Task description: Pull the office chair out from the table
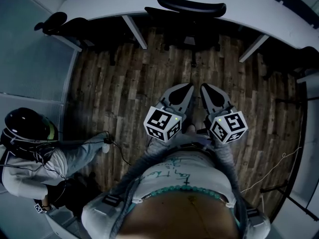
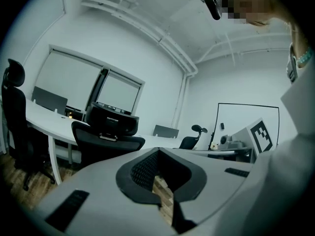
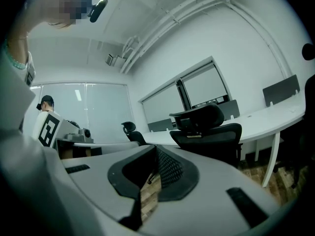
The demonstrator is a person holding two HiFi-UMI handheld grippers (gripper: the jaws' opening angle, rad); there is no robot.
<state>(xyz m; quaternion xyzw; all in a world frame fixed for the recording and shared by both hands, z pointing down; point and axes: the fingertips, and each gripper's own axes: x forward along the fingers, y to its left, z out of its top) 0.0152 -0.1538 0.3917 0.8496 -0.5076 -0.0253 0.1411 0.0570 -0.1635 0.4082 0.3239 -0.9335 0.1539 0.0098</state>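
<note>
The black office chair (image 1: pixel 189 6) is tucked under the curved white table (image 1: pixel 99 4) at the top of the head view; only its headrest and backrest top show. Both grippers are held side by side over the wood floor, well short of the chair. My left gripper (image 1: pixel 188 87) is shut and empty, and so is my right gripper (image 1: pixel 204 87). The chair (image 2: pixel 106 132) stands beyond the closed jaws of the left gripper (image 2: pixel 157 152) in its view. In the right gripper view the chair (image 3: pixel 209 129) is to the right of the right gripper (image 3: pixel 155 149).
A person in a black cap (image 1: pixel 27 124) sits at the lower left, with a cable (image 1: pixel 117 151) running across the floor. Another black chair (image 1: pixel 52 23) stands at the table's left end. White table legs (image 1: pixel 135 31) flank the chair. Dark furniture (image 1: pixel 291 59) fills the right side.
</note>
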